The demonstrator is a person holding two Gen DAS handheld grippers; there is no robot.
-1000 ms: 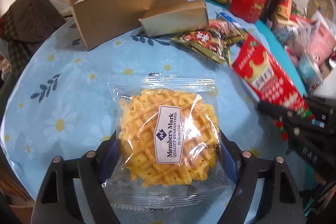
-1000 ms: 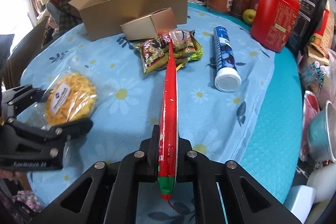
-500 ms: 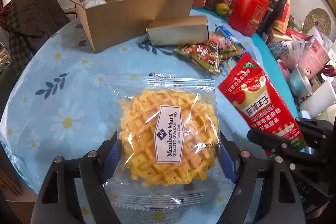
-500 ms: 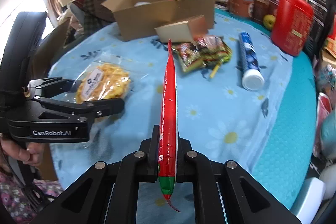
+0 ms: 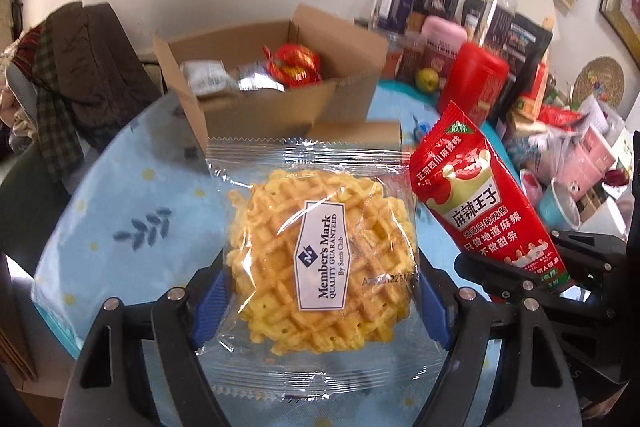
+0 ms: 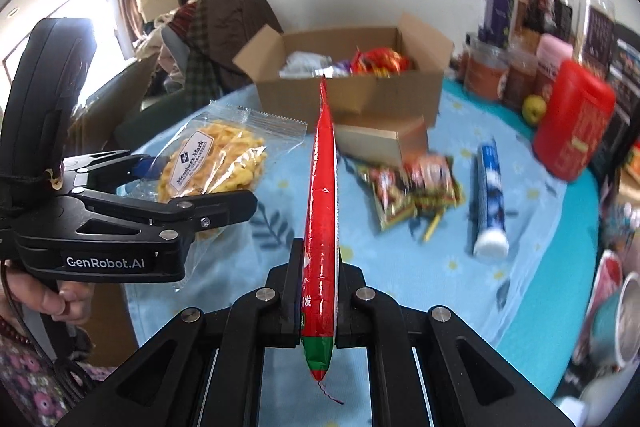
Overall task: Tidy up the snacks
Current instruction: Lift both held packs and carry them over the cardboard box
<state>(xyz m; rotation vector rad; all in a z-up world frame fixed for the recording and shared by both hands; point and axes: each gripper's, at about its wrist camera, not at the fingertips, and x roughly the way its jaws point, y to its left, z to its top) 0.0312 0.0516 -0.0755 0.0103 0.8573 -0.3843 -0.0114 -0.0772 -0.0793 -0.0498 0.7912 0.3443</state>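
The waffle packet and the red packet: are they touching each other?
Apart. The right wrist view shows blue tablecloth between the waffle packet and the red packet.

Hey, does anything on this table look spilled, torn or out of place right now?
Nothing looks spilled or torn. The blue tube lies on its side on the tablecloth, and loose snack packets sit in a heap outside the cardboard box.

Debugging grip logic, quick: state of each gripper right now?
Left gripper: closed on the waffle pack.
Right gripper: closed on the red snack packet.
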